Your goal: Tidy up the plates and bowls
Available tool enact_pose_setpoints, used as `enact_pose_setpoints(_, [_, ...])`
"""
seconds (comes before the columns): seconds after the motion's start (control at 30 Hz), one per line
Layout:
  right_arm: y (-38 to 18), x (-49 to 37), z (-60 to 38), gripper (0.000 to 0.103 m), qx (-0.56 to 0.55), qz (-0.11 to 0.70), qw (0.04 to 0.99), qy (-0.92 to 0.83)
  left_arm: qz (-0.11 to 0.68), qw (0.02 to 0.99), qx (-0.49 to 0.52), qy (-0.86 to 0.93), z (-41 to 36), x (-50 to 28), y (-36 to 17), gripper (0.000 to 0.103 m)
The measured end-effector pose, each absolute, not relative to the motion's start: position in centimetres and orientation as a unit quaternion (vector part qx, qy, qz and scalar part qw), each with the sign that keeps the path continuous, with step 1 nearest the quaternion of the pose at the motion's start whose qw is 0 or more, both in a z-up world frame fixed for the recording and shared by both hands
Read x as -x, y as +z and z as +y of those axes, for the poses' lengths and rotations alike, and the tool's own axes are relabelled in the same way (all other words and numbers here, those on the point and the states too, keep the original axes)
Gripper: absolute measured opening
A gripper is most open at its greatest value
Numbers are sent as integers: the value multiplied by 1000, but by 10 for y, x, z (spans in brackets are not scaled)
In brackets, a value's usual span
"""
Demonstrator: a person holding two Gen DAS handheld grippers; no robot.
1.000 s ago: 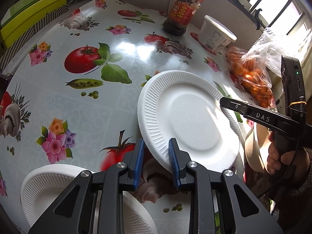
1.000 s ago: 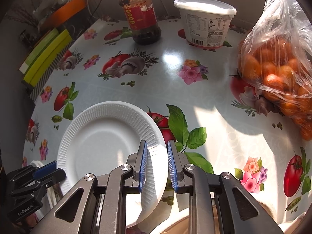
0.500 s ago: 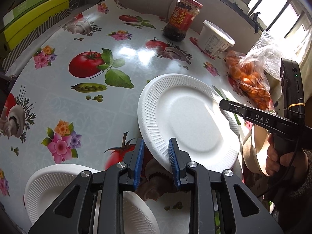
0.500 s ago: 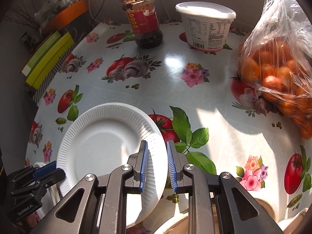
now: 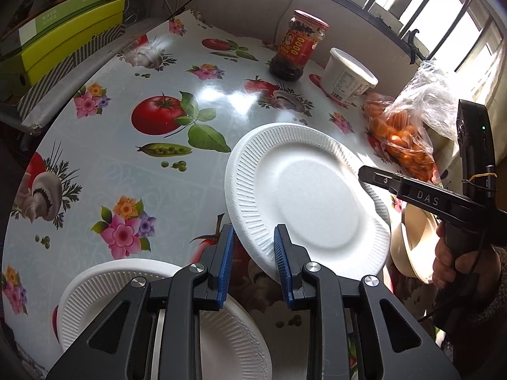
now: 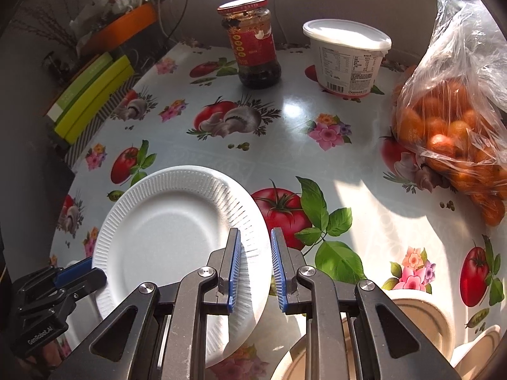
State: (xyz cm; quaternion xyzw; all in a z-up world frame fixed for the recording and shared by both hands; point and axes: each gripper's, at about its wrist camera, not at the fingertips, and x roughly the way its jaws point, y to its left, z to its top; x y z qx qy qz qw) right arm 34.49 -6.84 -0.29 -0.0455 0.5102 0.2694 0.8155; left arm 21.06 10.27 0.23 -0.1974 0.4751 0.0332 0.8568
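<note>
The left gripper (image 5: 253, 253) had its blue pads closed to a narrow gap on the near rim of a white foam plate (image 5: 304, 196), and the right gripper (image 6: 255, 259) pinched the opposite rim of the same plate, its jaws almost together — so the plate hung tilted between the two, clear of the tablecloth (image 5: 126, 171) printed with tomatoes and flowers. A hand (image 5: 450, 262) gripped the right tool's handle. Below the left gripper lay another white foam plate (image 5: 104, 288) on the table; below the right one sat beige bowls (image 6: 424, 313). Farther off on the right was a clear bag of small oranges (image 6: 450, 133). At the far edge stood a red-labelled sauce jar (image 6: 253, 44) and, beside it, a lidded white tub (image 6: 347, 57).
</note>
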Motion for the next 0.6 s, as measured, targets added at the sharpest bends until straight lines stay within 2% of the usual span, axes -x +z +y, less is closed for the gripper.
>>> enact_pose_setpoints(0.6, [9,-311,-53,19,48,501,815,286,459,863,207,41,116,-174,11,27])
